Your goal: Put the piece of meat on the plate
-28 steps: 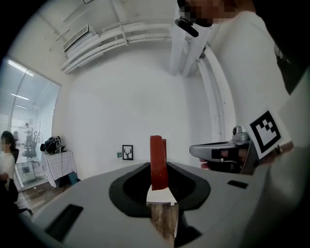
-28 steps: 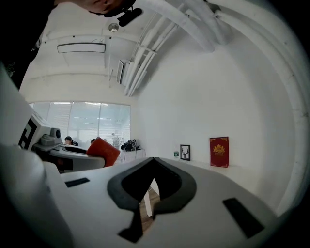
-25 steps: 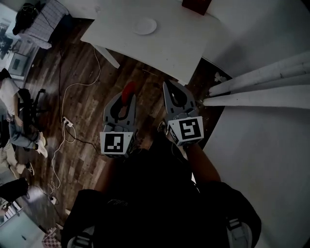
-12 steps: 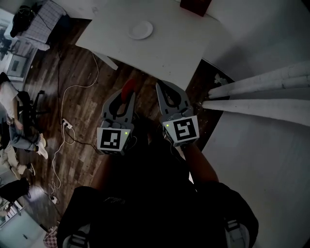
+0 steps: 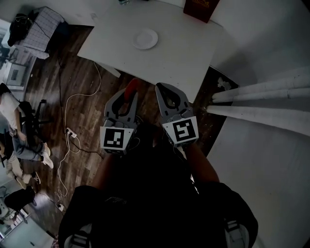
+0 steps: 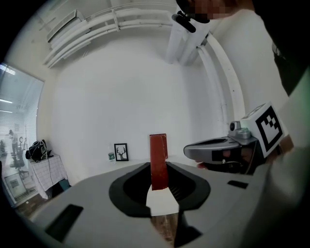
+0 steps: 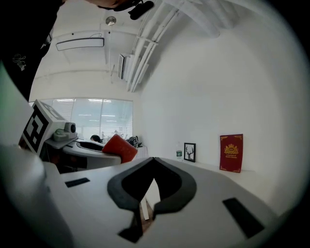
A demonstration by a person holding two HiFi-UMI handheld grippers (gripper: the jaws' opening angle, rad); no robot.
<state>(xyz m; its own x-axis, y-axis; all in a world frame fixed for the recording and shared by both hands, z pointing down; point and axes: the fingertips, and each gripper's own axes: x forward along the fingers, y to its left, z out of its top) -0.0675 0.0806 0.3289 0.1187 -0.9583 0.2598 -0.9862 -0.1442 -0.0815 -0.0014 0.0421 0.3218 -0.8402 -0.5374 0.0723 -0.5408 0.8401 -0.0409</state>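
Left hand-held gripper [image 5: 127,97] clamps the red piece of meat [image 6: 158,162] upright; right hand-held gripper [image 5: 161,88] is closed, empty. Approach the table [image 5: 184,53], lower onto the plate [image 5: 145,38] centre, then release.

The left gripper [image 5: 125,95] fingers [image 5: 113,104] hide part of the piece of meat [image 5: 131,87]; at twelve o'clock the edge cuts off the tabletop [image 5: 184,43] and red box [image 5: 199,8]

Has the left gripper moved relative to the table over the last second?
Yes. The left gripper, shut on the piece of meat, has come closer to the table's near edge; less floor shows between them.
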